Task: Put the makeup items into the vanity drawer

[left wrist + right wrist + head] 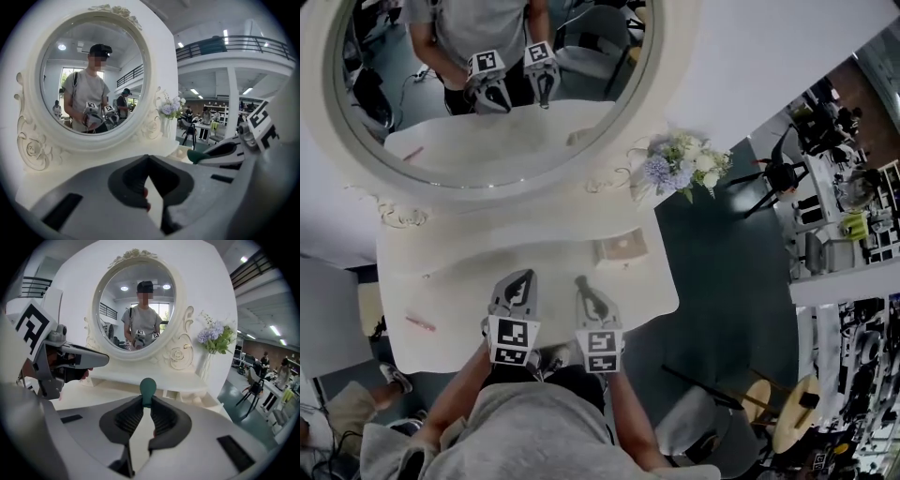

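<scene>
We note left gripper (517, 281) jaws together, right gripper (584, 281) clamped on green applicator (148, 388); pink pencil (420, 323) near left edge of vanity top (469, 281).

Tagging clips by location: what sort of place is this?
Probably a staged vanity set in a big open lab or workshop hall, not a home: the white vanity table and oval mirror stand near a tripod and gear-cluttered desks, below a mezzanine railing.

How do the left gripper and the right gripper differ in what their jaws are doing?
The left gripper's jaws meet fully; the right gripper's stand slightly apart. The left gripper shows only a red speck I cannot identify; the right gripper clamps a green bulb-tipped item. Both hover side by side over the white vanity top.
</scene>
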`<state>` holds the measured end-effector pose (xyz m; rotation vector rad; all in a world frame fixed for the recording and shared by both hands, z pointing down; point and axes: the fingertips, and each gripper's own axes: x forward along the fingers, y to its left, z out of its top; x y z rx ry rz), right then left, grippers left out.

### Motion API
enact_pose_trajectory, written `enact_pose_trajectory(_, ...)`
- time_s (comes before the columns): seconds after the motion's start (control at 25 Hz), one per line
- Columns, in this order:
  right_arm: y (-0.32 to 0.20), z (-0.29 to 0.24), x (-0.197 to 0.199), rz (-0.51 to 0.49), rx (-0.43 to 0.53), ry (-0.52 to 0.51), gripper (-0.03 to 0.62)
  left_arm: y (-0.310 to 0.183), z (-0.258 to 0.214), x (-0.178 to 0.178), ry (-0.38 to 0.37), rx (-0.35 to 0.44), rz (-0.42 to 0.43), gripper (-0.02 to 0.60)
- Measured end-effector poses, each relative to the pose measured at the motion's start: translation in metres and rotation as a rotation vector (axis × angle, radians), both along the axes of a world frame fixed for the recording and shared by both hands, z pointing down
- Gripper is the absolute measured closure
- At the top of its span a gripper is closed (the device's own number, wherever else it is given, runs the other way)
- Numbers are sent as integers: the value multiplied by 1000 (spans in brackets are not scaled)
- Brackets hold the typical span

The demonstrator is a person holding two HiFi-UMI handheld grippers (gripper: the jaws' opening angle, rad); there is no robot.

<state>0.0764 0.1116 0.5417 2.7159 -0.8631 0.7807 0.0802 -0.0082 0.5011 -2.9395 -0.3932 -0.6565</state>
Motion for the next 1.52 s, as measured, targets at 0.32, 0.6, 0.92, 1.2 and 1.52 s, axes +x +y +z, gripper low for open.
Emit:
enact_pose_trajectory(0.32, 40, -23, 10, 117, -2, 75, 536, 36, -14, 15, 55, 12, 105, 580)
enact_pose_trajectory(0.6, 83, -30, 29, 171, 7, 100, 536, 72, -17, 23, 63, 11, 148, 580)
enact_pose_trajectory(0.92, 114, -22, 70, 119, -18, 98, 536, 100, -13, 57, 60, 15, 96, 580)
enact_pose_trajectory(1.2, 125, -3, 105, 34, -31, 70, 536, 114, 1, 79, 24, 11, 13, 580)
enact_pose_trajectory(1.52, 108, 25, 129, -81, -43, 13, 535, 106, 24, 85, -48, 17, -88, 580)
